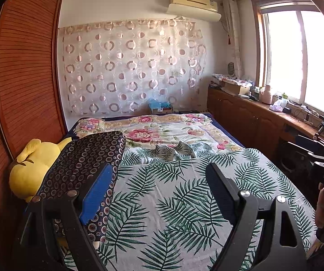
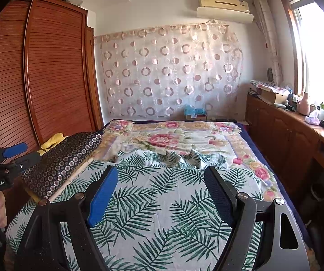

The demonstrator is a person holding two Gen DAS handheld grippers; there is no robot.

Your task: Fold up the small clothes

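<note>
From the left wrist view, the left hand-held gripper point(image 1: 162, 189) hangs over the bed point(image 1: 207, 135) with its jaws spread wide and nothing between them. Below it lies a palm-leaf sheet point(image 1: 173, 203). At the far edge of that sheet, where it meets the floral blanket point(image 1: 162, 124), sits a small bunched piece of leaf-print cloth point(image 1: 173, 150); whether it is a garment to fold or just a rumple of the sheet cannot be told. Left of the sheet are a dark patterned cushion point(image 1: 87, 158) and a yellow plush toy point(image 1: 33, 164).

From the right wrist view, the right hand-held gripper point(image 2: 160, 192) is likewise released and empty above the same sheet, and the bunched cloth point(image 2: 184, 158) lies well beyond its fingertips. A hand point(image 2: 0, 210) grips the other tool at the left edge.

As I judge it, folding has not begun: no cloth is grasped, spread or creased, so every step remains.
</note>
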